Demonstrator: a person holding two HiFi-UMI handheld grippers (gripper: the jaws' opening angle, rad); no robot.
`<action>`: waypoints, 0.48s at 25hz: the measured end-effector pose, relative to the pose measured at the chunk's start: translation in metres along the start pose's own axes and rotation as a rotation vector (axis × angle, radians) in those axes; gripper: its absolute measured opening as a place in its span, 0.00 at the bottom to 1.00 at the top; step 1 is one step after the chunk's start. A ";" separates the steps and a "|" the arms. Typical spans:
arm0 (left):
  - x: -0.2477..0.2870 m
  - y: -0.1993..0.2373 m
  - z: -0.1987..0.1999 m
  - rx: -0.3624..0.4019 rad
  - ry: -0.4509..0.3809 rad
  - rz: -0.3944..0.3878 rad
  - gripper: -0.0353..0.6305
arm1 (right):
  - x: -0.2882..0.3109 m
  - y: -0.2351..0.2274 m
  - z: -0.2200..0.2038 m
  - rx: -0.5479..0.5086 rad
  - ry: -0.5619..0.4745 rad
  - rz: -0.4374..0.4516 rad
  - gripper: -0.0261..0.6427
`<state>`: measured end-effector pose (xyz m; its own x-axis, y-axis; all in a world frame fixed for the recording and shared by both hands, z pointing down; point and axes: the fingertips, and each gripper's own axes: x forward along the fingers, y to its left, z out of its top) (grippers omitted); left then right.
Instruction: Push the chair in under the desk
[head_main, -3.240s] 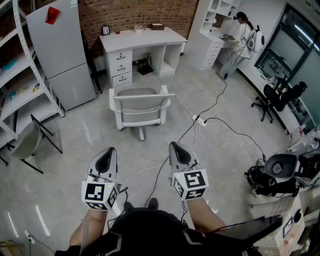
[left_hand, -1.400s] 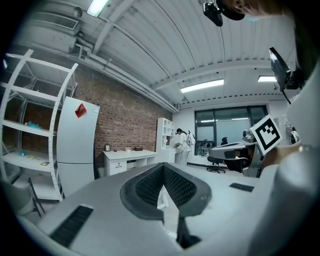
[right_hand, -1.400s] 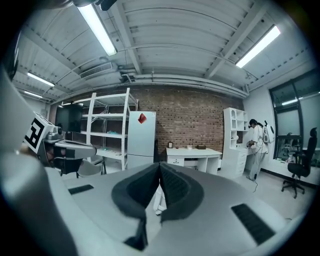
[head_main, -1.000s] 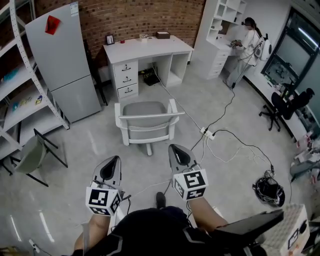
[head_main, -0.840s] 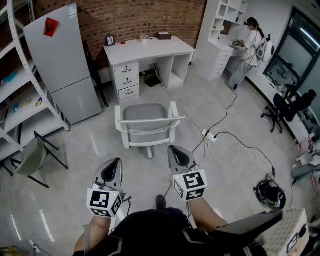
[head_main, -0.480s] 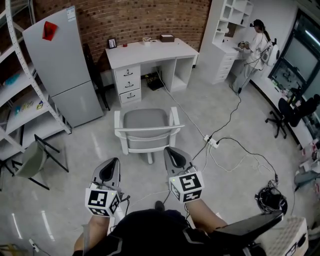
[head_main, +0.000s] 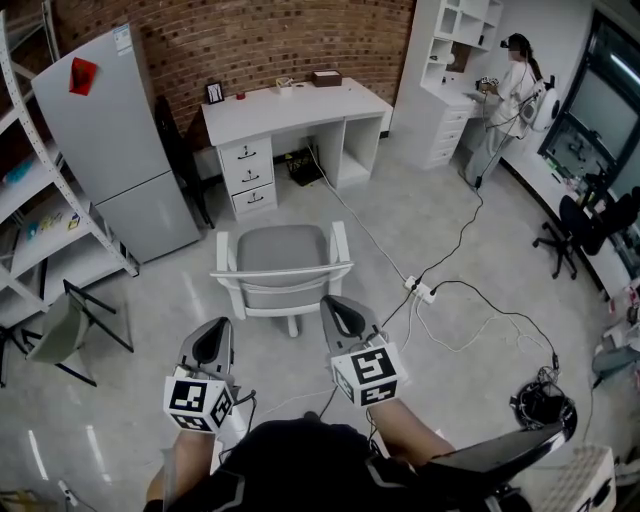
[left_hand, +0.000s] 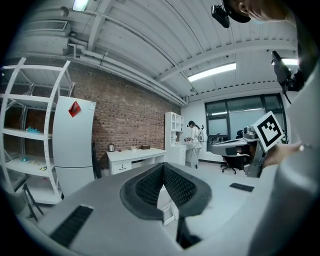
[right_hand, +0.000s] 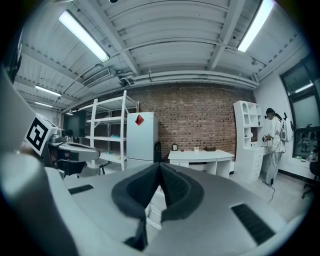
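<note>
One chair (head_main: 280, 262) stands mid-frame, apart from the one surface (head_main: 290, 100) at upper centre, which has three drawers (head_main: 245, 175) on its left. Low in the frame, my left gripper (head_main: 213, 332) and right gripper (head_main: 335, 308) — two in all — have their fingers pressed together, holding nothing.

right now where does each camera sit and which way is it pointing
Head view: on the person's head, looking steeply down at the chair before the desk; shows forearms, left gripper, right gripper.
Left gripper view: rides the left gripper, looks forward along its shut jaws toward the desk; right gripper at right edge.
Right gripper view: likewise along its own shut jaws; left gripper at left edge.
Shared: both gripper views show desk, fridge, brick wall.
</note>
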<state>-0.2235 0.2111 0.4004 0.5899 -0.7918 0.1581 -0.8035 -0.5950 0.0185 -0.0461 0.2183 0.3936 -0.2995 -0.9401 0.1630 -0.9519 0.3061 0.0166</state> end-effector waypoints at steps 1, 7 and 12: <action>0.003 -0.002 -0.002 0.001 0.005 0.002 0.06 | 0.000 -0.003 -0.002 -0.007 0.001 0.009 0.05; 0.015 -0.005 -0.003 0.021 0.029 0.024 0.07 | 0.011 -0.016 -0.008 -0.024 0.018 0.052 0.05; 0.022 0.007 -0.009 0.029 0.048 0.037 0.06 | 0.027 -0.015 -0.016 -0.024 0.036 0.070 0.05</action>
<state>-0.2169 0.1906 0.4132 0.5553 -0.8060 0.2049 -0.8214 -0.5701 -0.0167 -0.0391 0.1911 0.4131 -0.3622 -0.9104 0.1998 -0.9268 0.3747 0.0272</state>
